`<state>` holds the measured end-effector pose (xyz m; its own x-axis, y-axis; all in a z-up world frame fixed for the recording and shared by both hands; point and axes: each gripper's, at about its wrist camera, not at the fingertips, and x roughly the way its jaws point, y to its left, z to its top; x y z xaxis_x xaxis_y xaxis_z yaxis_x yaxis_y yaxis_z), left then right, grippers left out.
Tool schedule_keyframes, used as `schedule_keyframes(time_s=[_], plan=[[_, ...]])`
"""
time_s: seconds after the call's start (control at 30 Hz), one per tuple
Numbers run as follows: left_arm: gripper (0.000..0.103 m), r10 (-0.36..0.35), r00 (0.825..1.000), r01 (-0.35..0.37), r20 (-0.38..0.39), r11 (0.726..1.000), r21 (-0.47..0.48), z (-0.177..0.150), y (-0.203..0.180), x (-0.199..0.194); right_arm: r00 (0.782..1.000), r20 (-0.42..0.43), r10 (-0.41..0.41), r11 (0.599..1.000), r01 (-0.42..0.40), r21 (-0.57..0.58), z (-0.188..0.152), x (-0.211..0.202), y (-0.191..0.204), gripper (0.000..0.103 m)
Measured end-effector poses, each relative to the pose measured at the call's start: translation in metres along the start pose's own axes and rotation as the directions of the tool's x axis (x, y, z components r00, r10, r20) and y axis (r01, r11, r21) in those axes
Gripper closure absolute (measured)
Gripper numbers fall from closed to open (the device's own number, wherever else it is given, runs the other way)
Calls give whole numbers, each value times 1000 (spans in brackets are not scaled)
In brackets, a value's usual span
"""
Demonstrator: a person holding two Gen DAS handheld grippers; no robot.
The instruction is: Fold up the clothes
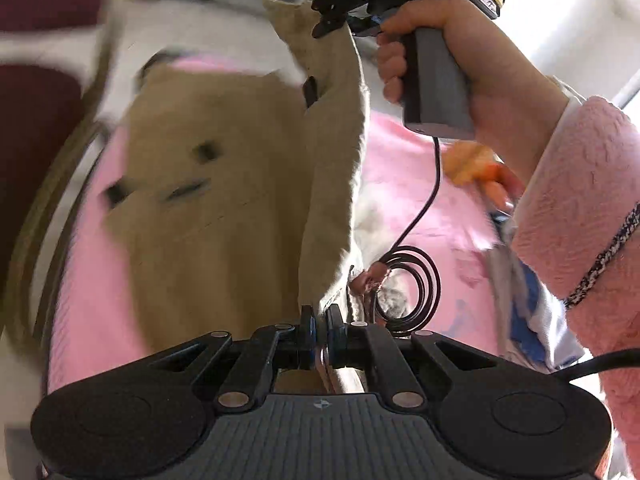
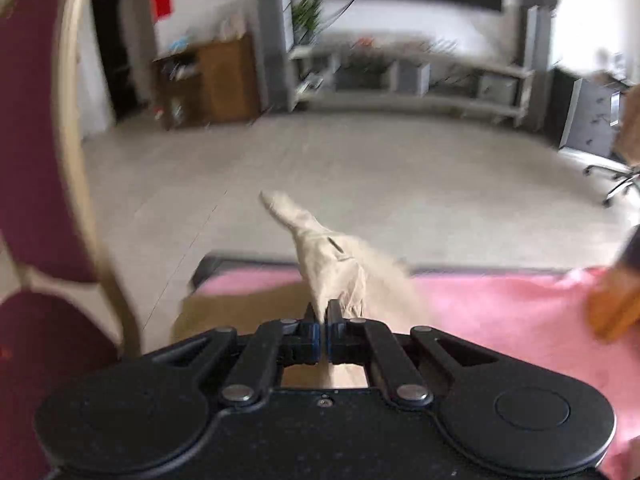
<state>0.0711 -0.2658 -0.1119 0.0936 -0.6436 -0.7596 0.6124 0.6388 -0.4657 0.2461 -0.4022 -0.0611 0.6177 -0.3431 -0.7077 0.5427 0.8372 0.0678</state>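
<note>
Both grippers are clamped on a beige garment, probably trousers (image 1: 208,216), and hold it partly lifted over a surface (image 1: 400,168) covered in pink cloth. In the left wrist view, the left gripper (image 1: 320,320) has its jaws closed on an edge of the beige cloth right in front of the camera. A raised strip of the same cloth runs up and away to the right gripper (image 1: 332,26), which pinches its far end while a hand (image 1: 460,64) in a fluffy pink sleeve squeezes the handle. The rest of the garment lies spread on the pink cover, dark buttonholes or belt loops showing. In the right wrist view, the right gripper (image 2: 323,320) is shut on a bunched beige tip that sticks up ahead of it, with a dark red chair (image 2: 36,160) to the left and a room floor beyond. Both views are blurred. Judging from this, a fold is under way: one edge is lifted and has yet to be laid down, and the garment is not yet a neat, compact stack. How many folds it already carries cannot be told.
</note>
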Motion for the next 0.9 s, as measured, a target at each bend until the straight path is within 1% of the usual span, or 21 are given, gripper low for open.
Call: schedule_keyframes(time_s=[0.03,0.13,0.17,0.2,0.23,0.27,0.3,0.33,0.37,0.43,0.5,0.57,0.6,0.7,0.73,0.77,0.83,0.87,0.9], plan=[[99,19,1000,-20,-23,999,-43,-2,13,4,999,-35,10,1000,-11,-16,-7,15,16,100],[99,107,992,-112,-65,990,-81,-4,35,16,987,-159,11,996,-25,-85,-34,63,68,98],[99,137,987,-144,-79,985,-91,-5,42,19,979,-203,13,994,-35,-107,-43,78,81,92],[97,142,985,-151,-95,983,-102,-5,47,23,970,-244,19,990,-52,-129,-50,91,91,86],[97,138,985,-150,-108,982,-117,-6,51,25,962,-271,26,986,-69,-152,-56,99,97,69],[96,135,984,-149,-115,981,-126,-6,52,26,960,-278,37,983,-85,-163,-59,101,100,57],[96,138,984,-151,-114,981,-121,-5,51,26,961,-272,53,981,-101,-165,-61,99,101,53],[96,143,983,-155,-112,981,-113,-5,49,25,962,-263,71,981,-115,-157,-60,95,100,45],[95,151,983,-161,-105,982,-98,-6,46,24,964,-251,90,982,-128,-138,-56,89,95,41],[95,173,981,-179,-92,982,-59,-8,41,25,967,-227,115,984,-142,-105,-48,78,87,41],[95,173,980,-178,-93,983,-39,-10,39,26,975,-201,97,989,-117,-88,-35,74,81,43],[95,172,980,-175,-96,984,-26,-11,38,28,978,-189,84,992,-99,-75,-25,71,76,61],[95,178,979,-180,-96,983,-19,-11,38,29,976,-203,84,992,-101,-75,-23,74,77,62],[94,198,975,-198,-98,980,2,-13,39,31,973,-220,75,991,-98,-94,-23,84,81,61],[94,202,974,-203,-102,979,7,-14,39,33,974,-217,69,991,-92,-98,-23,87,82,59],[94,207,973,-207,-105,978,12,-15,40,35,975,-213,62,991,-85,-101,-24,90,82,52],[94,210,971,-210,-111,978,17,-16,40,38,978,-205,49,992,-72,-108,-25,95,82,52],[94,211,971,-210,-115,977,20,-16,40,41,979,-201,42,992,-66,-111,-25,98,83,57],[95,213,970,-211,-117,977,22,-16,41,42,980,-197,36,992,-59,-114,-25,101,83,68]])
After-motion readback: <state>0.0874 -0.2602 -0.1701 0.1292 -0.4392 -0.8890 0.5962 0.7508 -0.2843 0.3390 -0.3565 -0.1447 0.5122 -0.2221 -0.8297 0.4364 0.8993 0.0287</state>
